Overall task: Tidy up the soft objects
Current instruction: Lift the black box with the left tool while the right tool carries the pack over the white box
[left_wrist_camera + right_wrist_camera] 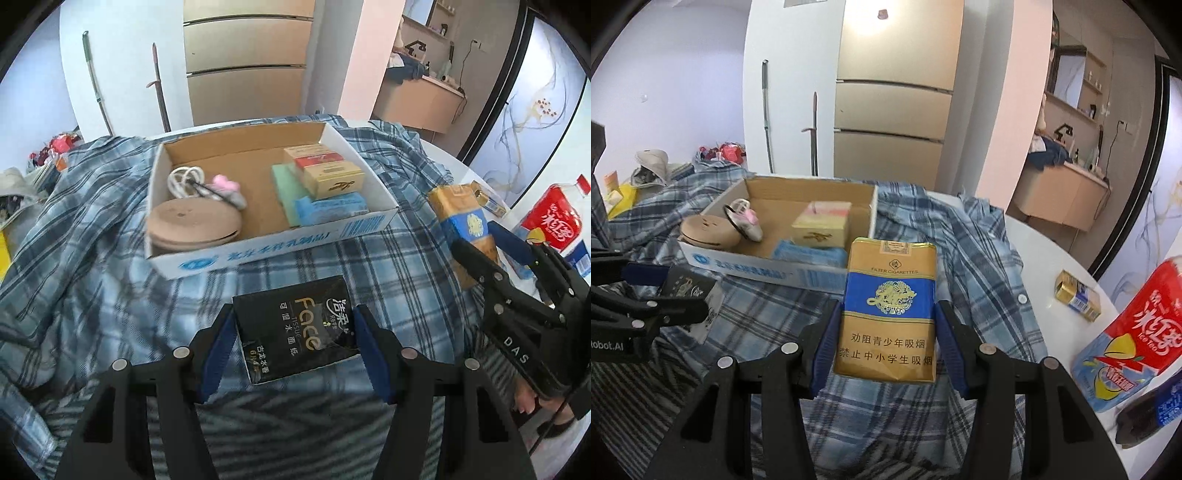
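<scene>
While the left gripper [293, 328] clamps a black tissue pack [299, 328] between its blue pads, the right gripper [884, 332] is closed on a gold-and-blue cigarette pack [888, 314], its pads pressed to both long sides. Both packs hang clear above a blue plaid shirt [110, 295] spread over a white table [1041, 251], just in front of an open cardboard box [258, 251]. In the left wrist view the tissue pack sits tilted, its "Face" print running sideways, and the right gripper shows at the right edge with the cigarette pack sticking up past its fingers. In the right wrist view the cigarette pack stands upright, its top overlapping the box's near wall, and the left gripper shows at the left edge with the dark pack in it. Inside the box, at the left, lie round tan discs [194, 221], a white cord loop [184, 181] and a pink-and-grey soft toy [227, 190]; at the right are stacked small cartons [325, 170], a green sponge [286, 188] and a blue pack [332, 206]. On the bare table to the right lie a small gold pack [1078, 295] on its side and a red-labelled drink bottle [1134, 339].
</scene>
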### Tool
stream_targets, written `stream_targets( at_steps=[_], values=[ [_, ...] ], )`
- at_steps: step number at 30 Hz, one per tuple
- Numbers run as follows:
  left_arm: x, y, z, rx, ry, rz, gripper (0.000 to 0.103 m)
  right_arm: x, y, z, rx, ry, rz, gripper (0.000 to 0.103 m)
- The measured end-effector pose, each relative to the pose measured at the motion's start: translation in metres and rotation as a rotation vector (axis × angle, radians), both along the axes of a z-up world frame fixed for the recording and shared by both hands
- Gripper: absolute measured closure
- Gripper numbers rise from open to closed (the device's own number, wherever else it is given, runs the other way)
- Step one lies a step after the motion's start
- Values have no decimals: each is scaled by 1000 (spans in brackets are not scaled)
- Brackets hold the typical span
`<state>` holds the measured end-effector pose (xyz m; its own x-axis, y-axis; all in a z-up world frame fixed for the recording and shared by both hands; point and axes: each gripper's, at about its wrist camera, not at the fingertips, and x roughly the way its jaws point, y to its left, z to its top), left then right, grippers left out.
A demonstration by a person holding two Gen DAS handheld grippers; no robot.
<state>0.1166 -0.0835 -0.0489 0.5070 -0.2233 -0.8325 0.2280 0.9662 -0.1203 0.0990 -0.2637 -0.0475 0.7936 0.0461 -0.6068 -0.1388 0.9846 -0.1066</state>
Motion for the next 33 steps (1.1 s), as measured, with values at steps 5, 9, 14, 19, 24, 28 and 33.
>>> stream_targets(
  at_steps=[5,9,14,19,24,28,33],
  values=[
    [-18,17,16,17,-56,1,37,-9,15,15,82,48,63,53],
    [-32,31,29,13,-89,8,38,-20,33,30,36,1,78,53],
    [-43,38,46,40,-136,-1,37,-28,52,51,17,-42,111,53],
    [-45,47,72,7,-190,14,37,-24,64,69,18,-76,131,53],
    [-34,47,102,-1,-263,34,37,-12,68,98,49,-135,124,53],
    [-21,39,129,44,-338,24,37,2,71,126,63,-186,119,53],
    [0,38,151,29,-369,40,37,21,73,160,75,-216,102,53]
  ],
)
